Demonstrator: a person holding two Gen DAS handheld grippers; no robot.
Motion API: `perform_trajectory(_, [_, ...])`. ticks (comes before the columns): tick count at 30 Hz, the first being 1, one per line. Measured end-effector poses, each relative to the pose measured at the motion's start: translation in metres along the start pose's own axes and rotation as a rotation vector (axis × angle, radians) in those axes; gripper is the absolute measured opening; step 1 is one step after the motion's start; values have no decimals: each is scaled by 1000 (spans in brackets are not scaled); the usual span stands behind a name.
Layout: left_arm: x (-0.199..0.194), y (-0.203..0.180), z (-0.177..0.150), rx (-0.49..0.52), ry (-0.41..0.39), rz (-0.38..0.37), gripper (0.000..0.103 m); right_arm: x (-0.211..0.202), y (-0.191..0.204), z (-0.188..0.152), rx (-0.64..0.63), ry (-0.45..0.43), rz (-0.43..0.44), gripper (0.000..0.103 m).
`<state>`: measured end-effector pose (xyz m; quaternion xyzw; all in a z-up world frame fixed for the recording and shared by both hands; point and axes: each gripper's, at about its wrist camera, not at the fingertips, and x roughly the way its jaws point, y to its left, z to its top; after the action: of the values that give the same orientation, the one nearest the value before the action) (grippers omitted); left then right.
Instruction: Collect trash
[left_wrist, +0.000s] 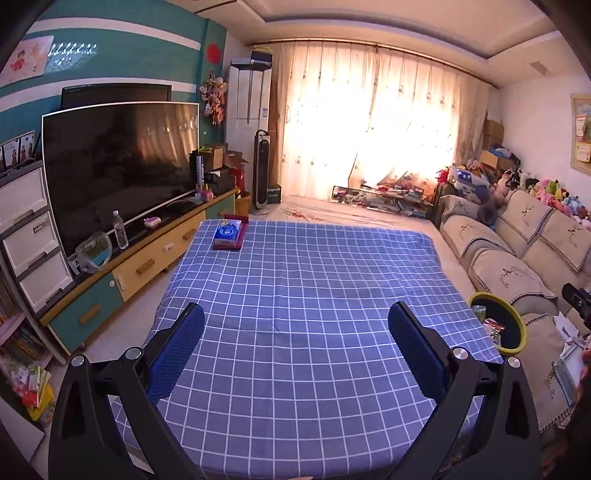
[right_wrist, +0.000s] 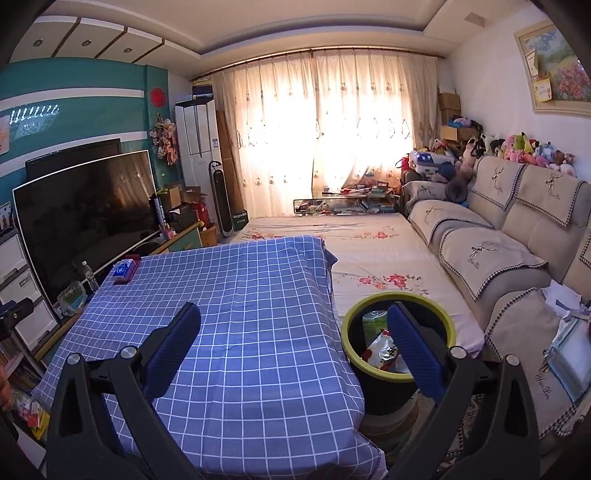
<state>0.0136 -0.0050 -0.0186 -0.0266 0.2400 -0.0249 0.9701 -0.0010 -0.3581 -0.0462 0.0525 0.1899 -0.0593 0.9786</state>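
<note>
Both grippers we hold stand spread wide with nothing between their blue pads: our left gripper fills the lower part of the left wrist view over the checked cloth, and our right gripper does the same in the right wrist view, its right-hand finger crossing in front of the bin.

We find the trash already inside the bin, a black tub with a yellow-green rim that sits at lower centre-right of the right wrist view, just beside the table's right edge; in the left wrist view the same bin shows at the right edge. In it we see a green can standing upright at the far side and a crumpled red and white wrapper lying in front of it.

We see the table under its blue checked cloth taking up the middle of the left view. At its far left corner a blue tissue pack rests on a dark red tray. To the left stands a television on a low cabinet, with a clear bottle in front of it. On the right runs a beige sofa, soft toys lined along its back, and bright curtains fill the upper centre.
</note>
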Motion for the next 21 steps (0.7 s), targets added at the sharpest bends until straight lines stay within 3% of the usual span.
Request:
perform_trajectory(9, [-32, -18, -13, 32, -18, -55, 98, -28, 0, -6, -23, -22, -32, 96])
perform_trajectory(21, [-31, -29, -8, 42, -19, -58, 98, -27, -3, -6, -9, -28, -29, 96])
